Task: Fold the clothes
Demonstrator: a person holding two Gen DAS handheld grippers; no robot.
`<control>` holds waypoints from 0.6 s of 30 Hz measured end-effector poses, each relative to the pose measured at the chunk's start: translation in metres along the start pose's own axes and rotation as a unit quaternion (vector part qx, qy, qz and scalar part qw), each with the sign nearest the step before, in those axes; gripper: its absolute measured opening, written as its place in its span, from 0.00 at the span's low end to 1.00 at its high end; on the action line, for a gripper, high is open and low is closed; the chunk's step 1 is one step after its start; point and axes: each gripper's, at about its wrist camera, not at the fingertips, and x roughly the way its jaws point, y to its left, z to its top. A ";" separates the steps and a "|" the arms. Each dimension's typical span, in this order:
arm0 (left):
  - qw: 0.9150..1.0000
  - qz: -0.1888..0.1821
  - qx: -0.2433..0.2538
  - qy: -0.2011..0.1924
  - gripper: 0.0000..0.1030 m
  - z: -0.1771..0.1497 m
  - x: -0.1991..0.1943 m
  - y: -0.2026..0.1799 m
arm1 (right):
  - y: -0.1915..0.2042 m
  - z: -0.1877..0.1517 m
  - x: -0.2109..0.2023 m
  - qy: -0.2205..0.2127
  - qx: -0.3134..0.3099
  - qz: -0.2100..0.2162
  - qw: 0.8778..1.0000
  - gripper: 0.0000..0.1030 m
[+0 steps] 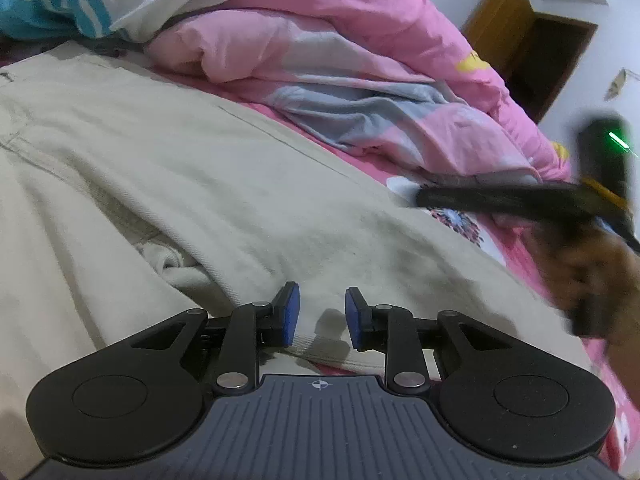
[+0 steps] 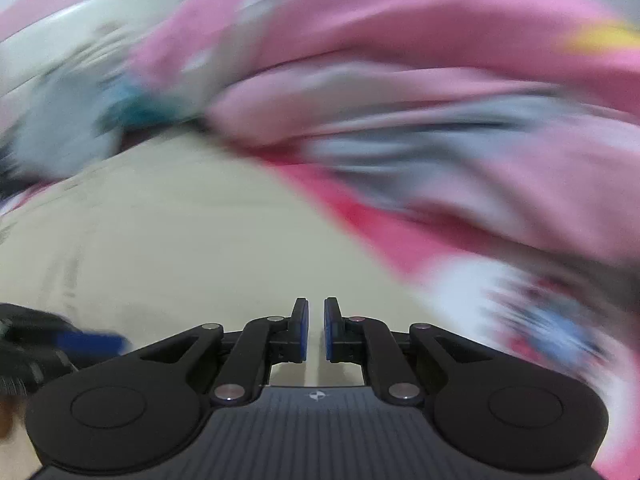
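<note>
Two sets of jaws were mine, one in each hand. My left jaws (image 1: 322,316) stood a little apart, with nothing between the blue pads (image 1: 293,314). They hung just over the near edge of the beige garment (image 1: 168,168). That garment lay spread out on the bed, over the pink sheet (image 1: 500,236), and it ran from near me far off to the left. One fold showed a bunched white lining (image 1: 176,268) peeking out. Behind it, on the far side, sat a heap of pink and grey quilt (image 1: 340,64), with a bit of blue and white cloth (image 1: 52,0) at the far left. My right jaws (image 2: 316,330) were almost together, with just a thin gap, and held nothing. They were over the beige garment too, near its right edge. My right hand (image 1: 592,280) looked blurry at the right side. A brown wooden door (image 1: 516,24) stood far off on the right.
</note>
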 end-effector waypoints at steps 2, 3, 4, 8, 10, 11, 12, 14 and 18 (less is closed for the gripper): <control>1.000 0.004 0.005 -0.003 0.25 -0.002 -0.001 -0.001 | 0.017 0.023 0.046 0.018 -0.036 0.024 0.999 0.07; 1.000 0.005 0.007 -0.003 0.25 -0.003 -0.001 -0.001 | 0.017 0.030 0.063 0.021 -0.042 0.017 0.999 0.05; 1.000 0.004 0.005 -0.003 0.25 -0.003 -0.001 0.000 | 0.010 0.034 0.075 0.019 -0.041 -0.001 0.999 0.02; 1.000 0.000 -0.013 0.000 0.25 -0.001 -0.001 0.005 | -0.001 0.062 0.077 -0.002 -0.027 -0.091 0.995 0.07; 1.000 -0.002 -0.025 0.003 0.25 -0.001 -0.002 0.006 | 0.015 0.069 0.063 -0.018 -0.055 -0.079 0.995 0.07; 0.999 -0.003 -0.032 0.003 0.25 -0.001 -0.003 0.007 | 0.026 0.072 0.061 -0.021 -0.069 -0.050 0.996 0.07; 0.999 -0.003 -0.035 0.003 0.25 -0.001 -0.003 0.008 | 0.039 0.075 0.061 -0.021 -0.084 -0.007 0.996 0.07; 0.999 -0.002 -0.037 0.002 0.25 -0.002 -0.003 0.008 | 0.065 0.080 0.070 -0.012 -0.109 0.077 0.991 0.07; 1.000 -0.001 -0.031 0.000 0.25 -0.003 -0.002 0.008 | 0.085 0.104 0.137 0.010 -0.122 0.068 0.990 0.03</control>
